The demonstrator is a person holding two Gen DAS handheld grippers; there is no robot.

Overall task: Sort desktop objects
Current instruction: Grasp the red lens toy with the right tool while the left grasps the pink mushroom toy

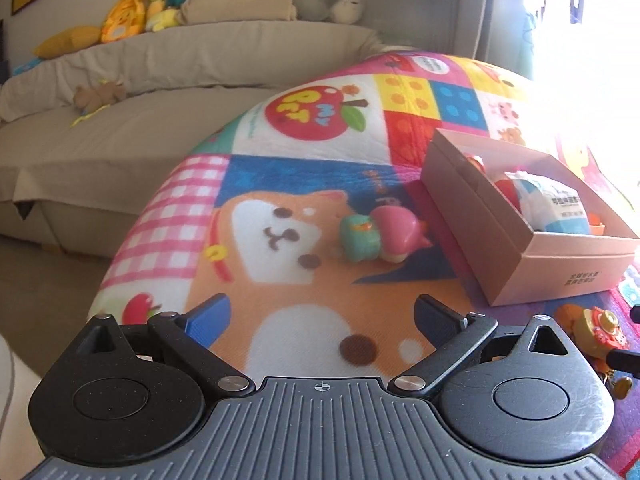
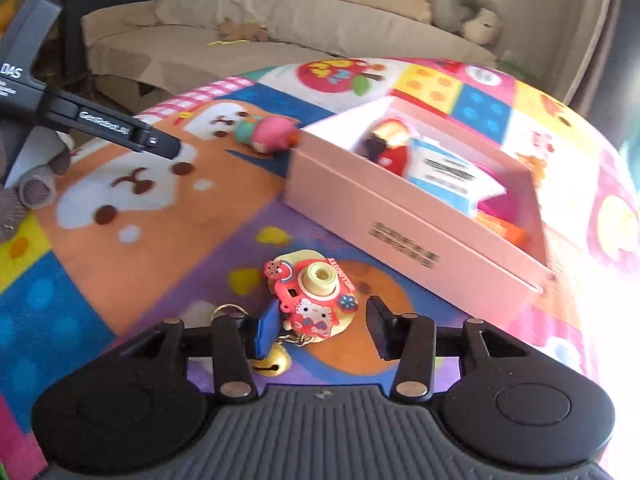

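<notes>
A pink cardboard box (image 1: pixel 560 276) (image 2: pixel 400 236) sits on the colourful mat and holds a red toy (image 2: pixel 394 148), a white-and-blue packet (image 1: pixel 552 204) and an orange piece (image 2: pixel 514 234). A pink-and-teal figurine (image 1: pixel 376 236) (image 2: pixel 266 132) lies on its side beside the box's left end. My left gripper (image 1: pixel 322 316) is open and empty, short of the figurine. A red camera keychain (image 2: pixel 316 296) (image 1: pixel 596 330) with a gold bell (image 2: pixel 276 362) lies in front of the box. My right gripper (image 2: pixel 320 326) is open, its fingers either side of the keychain.
The patterned mat (image 1: pixel 280 184) covers the table. A beige sofa (image 1: pixel 120 120) with plush toys (image 1: pixel 156 4) stands behind. The left gripper's arm (image 2: pixel 108 130) and a gloved hand (image 2: pixel 36 188) show at the left of the right wrist view. Bright window glare is on the right.
</notes>
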